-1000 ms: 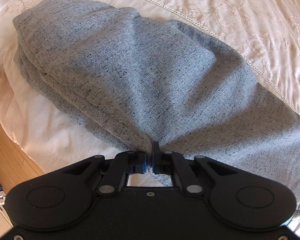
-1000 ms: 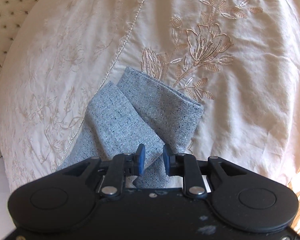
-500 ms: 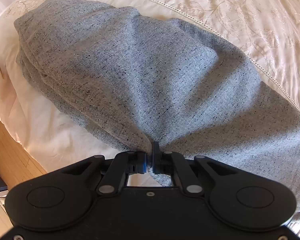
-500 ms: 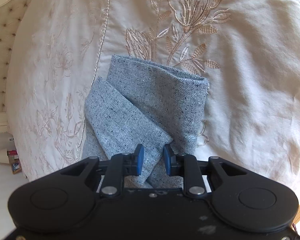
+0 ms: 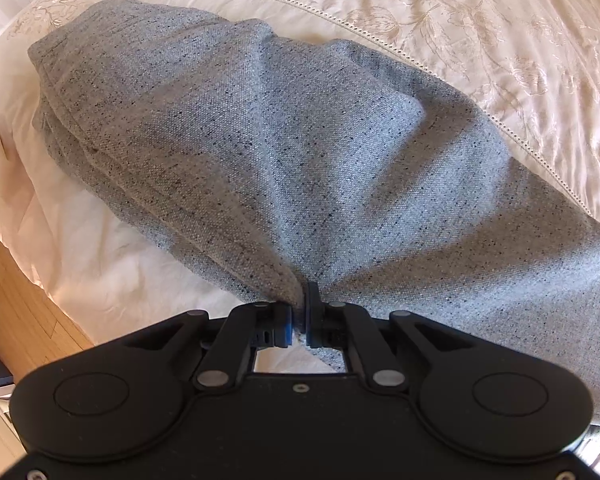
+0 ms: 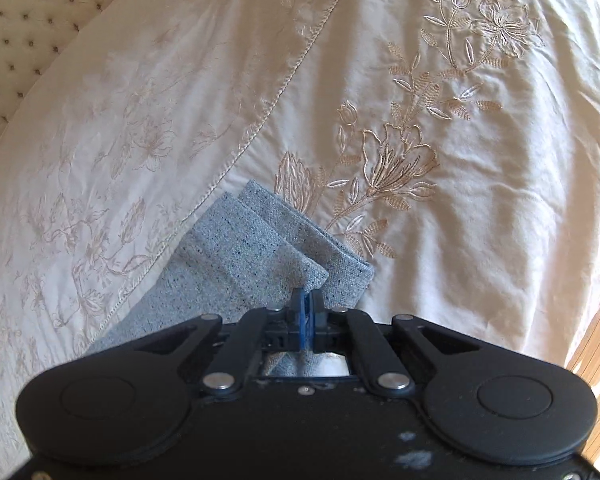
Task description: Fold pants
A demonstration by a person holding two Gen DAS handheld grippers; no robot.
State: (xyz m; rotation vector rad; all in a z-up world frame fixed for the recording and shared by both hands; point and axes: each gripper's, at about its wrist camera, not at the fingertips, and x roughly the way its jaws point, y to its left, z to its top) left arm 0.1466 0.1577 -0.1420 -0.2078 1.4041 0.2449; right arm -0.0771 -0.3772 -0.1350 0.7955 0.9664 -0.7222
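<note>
The pants (image 5: 284,152) lie on the bed cover (image 5: 499,40) in front of me; floor (image 5: 16,300) at the left.

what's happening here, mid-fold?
A person with a gripper in each hand is folding grey pants on a cream embroidered bedspread. The left gripper is shut on a bunched fold of the wide end, the cloth fanning out from its fingers. The right gripper has just closed at the leg cuffs, fingers together at the cloth's edge. Both ends look gripped; the fold-over itself isn't done yet.
</note>
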